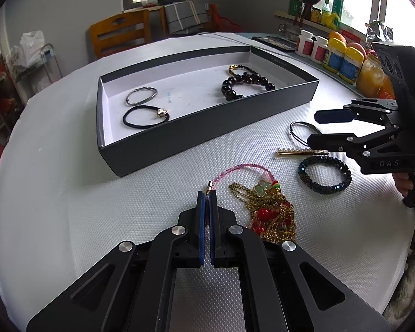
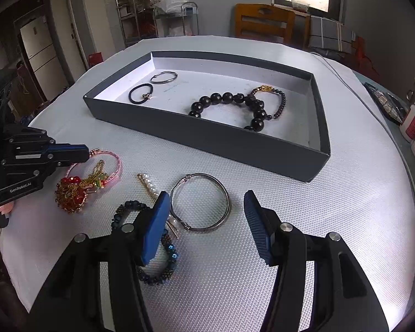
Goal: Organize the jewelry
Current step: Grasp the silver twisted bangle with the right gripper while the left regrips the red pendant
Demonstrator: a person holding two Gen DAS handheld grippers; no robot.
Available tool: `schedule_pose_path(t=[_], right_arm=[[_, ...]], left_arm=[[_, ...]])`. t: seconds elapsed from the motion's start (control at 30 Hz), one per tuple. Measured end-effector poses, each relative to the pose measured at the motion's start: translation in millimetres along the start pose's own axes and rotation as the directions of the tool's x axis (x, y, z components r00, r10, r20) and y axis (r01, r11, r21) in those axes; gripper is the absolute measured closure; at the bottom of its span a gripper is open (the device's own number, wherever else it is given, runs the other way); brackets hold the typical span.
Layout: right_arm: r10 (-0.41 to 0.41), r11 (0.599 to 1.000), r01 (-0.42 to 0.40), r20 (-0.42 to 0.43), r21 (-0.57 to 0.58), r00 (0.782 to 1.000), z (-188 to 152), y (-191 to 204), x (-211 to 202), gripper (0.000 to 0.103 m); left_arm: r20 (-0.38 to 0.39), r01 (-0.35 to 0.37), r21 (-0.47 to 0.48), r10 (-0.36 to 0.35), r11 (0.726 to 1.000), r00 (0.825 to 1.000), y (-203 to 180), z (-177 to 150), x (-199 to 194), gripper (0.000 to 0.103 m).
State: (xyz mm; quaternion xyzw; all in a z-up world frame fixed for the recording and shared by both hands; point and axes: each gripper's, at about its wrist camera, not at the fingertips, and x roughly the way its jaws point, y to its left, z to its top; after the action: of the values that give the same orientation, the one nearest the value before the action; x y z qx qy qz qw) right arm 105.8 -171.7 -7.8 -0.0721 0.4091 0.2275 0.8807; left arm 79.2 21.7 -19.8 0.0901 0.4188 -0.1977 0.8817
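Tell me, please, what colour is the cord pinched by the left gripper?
Pink, a braided cord; the left wrist view shows it best.

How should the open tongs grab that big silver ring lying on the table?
Grip the silver bangle by its thin rim, coming straight down from above. It lies flat on the table, so one finger goes inside the ring and one outside. The right tongs are open and the far right rim is clear of the pearl clip.

Bare mat (image 2: 332, 235) right of bangle (image 2: 199, 202); tray wall (image 2: 207, 138) blocking beyond.
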Motion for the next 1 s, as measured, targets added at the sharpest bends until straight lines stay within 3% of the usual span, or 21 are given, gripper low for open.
schedule_pose_path(t=[0.23, 0.43, 0.63, 0.67, 0.7, 0.8, 1.0], right_arm=[[-0.015, 0.999, 0.015, 0.0, 0.044, 1.0, 1.1, -9.5, 2.0, 0.048], [0.015, 1.0, -0.014, -0.012, 0.011, 1.0, 4.0, 2.1, 5.8, 0.048], [-0.016, 0.999, 0.015, -0.025, -0.033, 1.0, 6.6, 9.1, 10.8, 0.047], [-0.017, 0.999, 0.016, -0.025, -0.036, 1.0, 5.9, 8.8, 10.0, 0.048], [-0.016, 0.999, 0.016, -0.022, -0.044, 1.0, 5.2, 9.1, 8.6, 0.056], [-0.018, 0.999, 0.017, -0.02, -0.046, 1.0, 4.4, 9.3, 7.4, 0.056], [-0.013, 1.0, 0.013, 0.002, -0.02, 1.0, 6.5, 5.4, 2.1, 0.056]], left_arm=[[0.001, -0.001, 0.0, 0.001, 1.0, 1.0, 1.0, -0.9, -0.5, 0.1], [0.001, 0.001, -0.002, -0.001, 1.0, 1.0, 0.2, -1.2, -0.9, 0.1], [0.001, 0.006, -0.005, -0.006, 1.0, 1.0, -0.2, -1.8, -1.6, 0.1], [0.001, 0.007, -0.005, -0.007, 1.0, 1.0, -0.4, -2.0, -1.8, 0.1], [0.001, 0.008, -0.003, -0.008, 1.0, 1.0, -0.8, -2.4, -2.1, 0.1], [0.003, 0.0, 0.007, 0.0, 1.0, 1.0, -3.3, -2.8, -2.5, 0.101], [0.058, 0.005, 0.009, -0.006, 1.0, 0.998, -6.5, 0.8, -22.1, 0.101]])
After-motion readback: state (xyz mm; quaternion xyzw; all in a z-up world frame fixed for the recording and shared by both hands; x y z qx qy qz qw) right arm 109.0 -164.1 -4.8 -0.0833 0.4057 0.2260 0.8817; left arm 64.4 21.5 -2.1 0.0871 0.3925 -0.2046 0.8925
